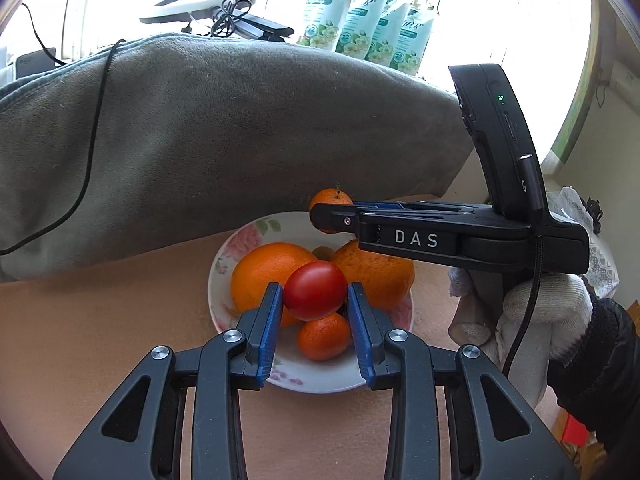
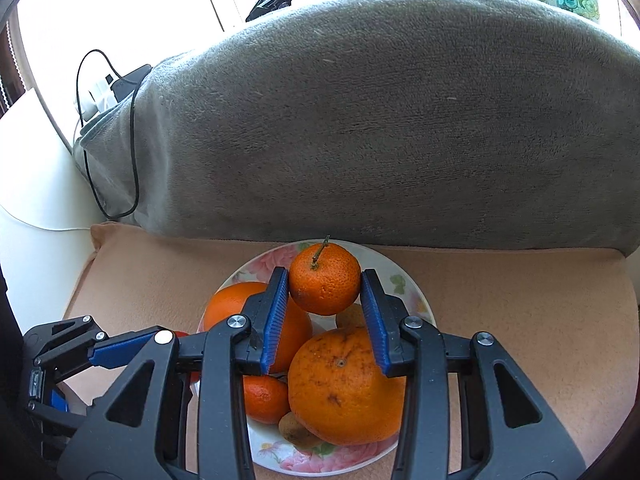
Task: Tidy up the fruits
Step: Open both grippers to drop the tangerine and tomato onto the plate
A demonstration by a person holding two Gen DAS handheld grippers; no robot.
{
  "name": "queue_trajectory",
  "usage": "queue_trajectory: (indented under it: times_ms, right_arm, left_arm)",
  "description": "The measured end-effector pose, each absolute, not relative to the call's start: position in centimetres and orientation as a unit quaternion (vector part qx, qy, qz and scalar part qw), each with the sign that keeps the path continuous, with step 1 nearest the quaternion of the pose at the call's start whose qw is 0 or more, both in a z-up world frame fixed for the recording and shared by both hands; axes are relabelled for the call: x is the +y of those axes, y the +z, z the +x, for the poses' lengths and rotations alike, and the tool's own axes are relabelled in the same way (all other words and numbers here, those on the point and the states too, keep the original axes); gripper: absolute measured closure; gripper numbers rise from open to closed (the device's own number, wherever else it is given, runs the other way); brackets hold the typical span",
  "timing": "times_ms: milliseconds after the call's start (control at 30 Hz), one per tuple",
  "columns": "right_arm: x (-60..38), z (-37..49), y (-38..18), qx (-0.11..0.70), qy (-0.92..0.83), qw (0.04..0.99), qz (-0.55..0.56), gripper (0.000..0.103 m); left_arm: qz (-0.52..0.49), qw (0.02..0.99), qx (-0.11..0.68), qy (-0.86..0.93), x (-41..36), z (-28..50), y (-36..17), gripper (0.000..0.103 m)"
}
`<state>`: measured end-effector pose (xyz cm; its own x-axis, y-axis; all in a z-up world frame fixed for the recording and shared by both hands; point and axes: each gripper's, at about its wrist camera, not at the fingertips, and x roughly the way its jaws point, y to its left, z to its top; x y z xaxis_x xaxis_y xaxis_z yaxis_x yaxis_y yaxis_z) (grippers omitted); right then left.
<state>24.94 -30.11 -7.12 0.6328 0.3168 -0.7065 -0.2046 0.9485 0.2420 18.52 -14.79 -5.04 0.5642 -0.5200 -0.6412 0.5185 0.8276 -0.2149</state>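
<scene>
A floral white plate (image 1: 224, 258) (image 2: 404, 276) sits on a peach cloth and holds two big oranges (image 1: 260, 276) (image 2: 340, 388), a small mandarin (image 1: 324, 338) (image 2: 264, 400) and a brownish kiwi (image 2: 296, 434). My left gripper (image 1: 315, 300) is shut on a red tomato (image 1: 315, 295) just above the plate. My right gripper (image 2: 325, 280) is shut on a stemmed mandarin (image 2: 325, 280) over the plate's far side; in the left wrist view it (image 1: 320, 216) reaches in from the right with that mandarin (image 1: 330, 198).
A grey blanket-covered cushion (image 1: 240, 128) (image 2: 380, 120) rises right behind the plate. A black cable (image 1: 96, 128) runs down its left side. Green-white packs (image 1: 368, 20) stand at the window behind. A gloved hand (image 1: 540, 312) holds the right gripper.
</scene>
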Motion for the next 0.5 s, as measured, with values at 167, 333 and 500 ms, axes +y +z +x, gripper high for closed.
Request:
queue_trajectory:
  times_ms: [167, 333, 500]
  right_arm:
    - [-30.4, 25.1, -7.1, 0.404, 0.145, 0.900, 0.078, 0.051]
    - [-30.8, 25.1, -6.7, 0.401, 0.144, 0.900, 0.092, 0.041]
    - [-31.3, 24.5, -6.2, 0.392, 0.136, 0.905, 0.096, 0.034]
  left_arm:
    - [0.001, 0.882, 0.365, -0.299, -15.5, 18.4, -5.1, 0.071]
    - [0.006, 0.881, 0.363, -0.302, -15.9, 18.3, -5.1, 0.059]
    - [0.009, 0.882, 0.362, -0.302, -15.9, 18.0, -5.1, 0.050]
